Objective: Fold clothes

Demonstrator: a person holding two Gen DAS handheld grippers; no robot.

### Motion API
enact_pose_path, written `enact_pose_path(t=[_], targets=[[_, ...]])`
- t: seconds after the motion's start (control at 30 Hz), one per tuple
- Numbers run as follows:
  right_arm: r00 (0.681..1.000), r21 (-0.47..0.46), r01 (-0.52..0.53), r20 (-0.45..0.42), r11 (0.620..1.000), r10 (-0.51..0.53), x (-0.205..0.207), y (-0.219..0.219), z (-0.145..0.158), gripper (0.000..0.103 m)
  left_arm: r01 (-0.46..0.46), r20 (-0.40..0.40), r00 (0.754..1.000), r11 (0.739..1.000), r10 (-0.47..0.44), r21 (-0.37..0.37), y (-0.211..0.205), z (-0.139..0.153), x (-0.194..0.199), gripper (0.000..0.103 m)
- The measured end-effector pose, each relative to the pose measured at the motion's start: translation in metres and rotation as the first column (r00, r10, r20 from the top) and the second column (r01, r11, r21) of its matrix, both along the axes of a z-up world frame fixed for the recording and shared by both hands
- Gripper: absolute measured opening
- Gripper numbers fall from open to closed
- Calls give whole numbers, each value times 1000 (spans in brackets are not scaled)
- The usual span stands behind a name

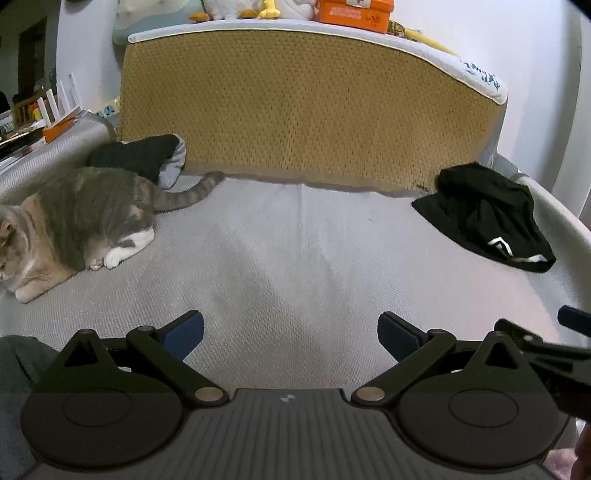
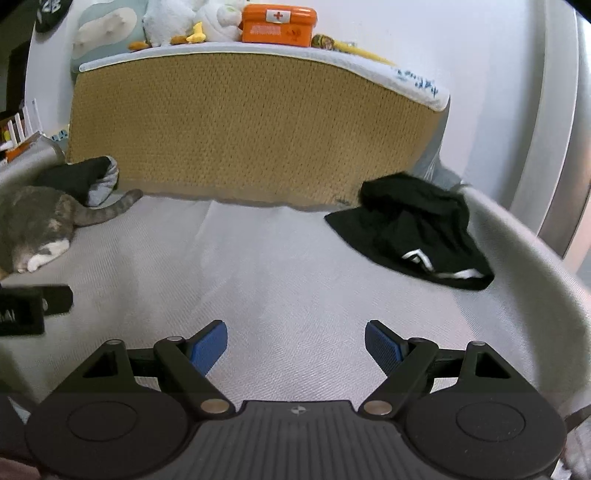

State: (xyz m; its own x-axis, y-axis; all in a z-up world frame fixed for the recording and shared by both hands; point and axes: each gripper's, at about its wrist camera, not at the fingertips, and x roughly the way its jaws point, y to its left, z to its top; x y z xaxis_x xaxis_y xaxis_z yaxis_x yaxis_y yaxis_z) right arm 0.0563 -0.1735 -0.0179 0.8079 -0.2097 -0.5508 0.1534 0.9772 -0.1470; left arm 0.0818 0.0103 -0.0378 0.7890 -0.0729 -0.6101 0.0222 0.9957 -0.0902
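Note:
A crumpled black garment with white stripes (image 1: 484,218) (image 2: 417,230) lies at the far right of the grey bed surface (image 1: 295,258) (image 2: 277,280), near the tan headboard. Another dark and grey garment (image 1: 147,157) (image 2: 86,179) lies bunched at the far left, behind a cat. My left gripper (image 1: 290,338) hovers open over bare bedding, nothing between its blue pads. My right gripper (image 2: 296,347) is also open and empty above the bed, well short of the black garment. The right gripper's tip (image 1: 546,347) shows at the right edge of the left wrist view.
A grey and white cat (image 1: 70,225) (image 2: 33,225) lies on the left of the bed. The tan woven headboard (image 1: 303,107) (image 2: 251,129) carries plush toys and an orange first-aid box (image 2: 279,24). A bed rim (image 2: 524,266) curves along the right.

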Motion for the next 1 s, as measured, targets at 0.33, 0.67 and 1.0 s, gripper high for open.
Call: enact_pose_path(t=[0.33,0.67,1.0], targets=[[996,21,48,78,999,-49,-6,-8,10,83,-36,16,999,998,37,-60,-2,12,9,103],[997,71,49,60,996,-53,3,-37,21,83,-31,45,999,999,31,-18,-29,30,19,103],[993,132,63,94,989,-76,2,-78,40,83,23,91,996,999,-19,-46,-64,52,29,103]])
